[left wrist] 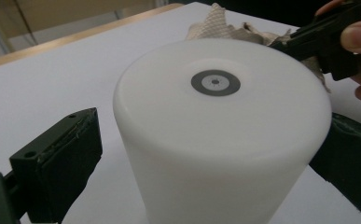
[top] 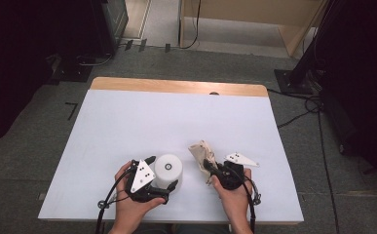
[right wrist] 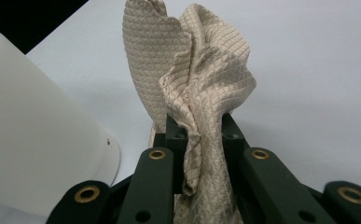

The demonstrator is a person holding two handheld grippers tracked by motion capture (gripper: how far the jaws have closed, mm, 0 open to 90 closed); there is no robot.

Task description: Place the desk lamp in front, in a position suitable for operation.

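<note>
right gripper pinched tight on beige waffle cloth, bunched above fingertips. left gripper wide open, white upside-down cup between fingers, not squeezed. risk: cloth slips out, or nudge tips cup.

The desk carries a white sheet over nearly its whole top, with a strip of bare light wood left along the far edge. A small dark spot sits on that wooden strip, right of its middle. Around the desk lies grey carpet floor. Black cables trail across the carpet to the right of the desk, near a dark stand foot. Beyond the far edge stands light wooden furniture, and to the far left a dark cabinet with more cables at its base.
</note>
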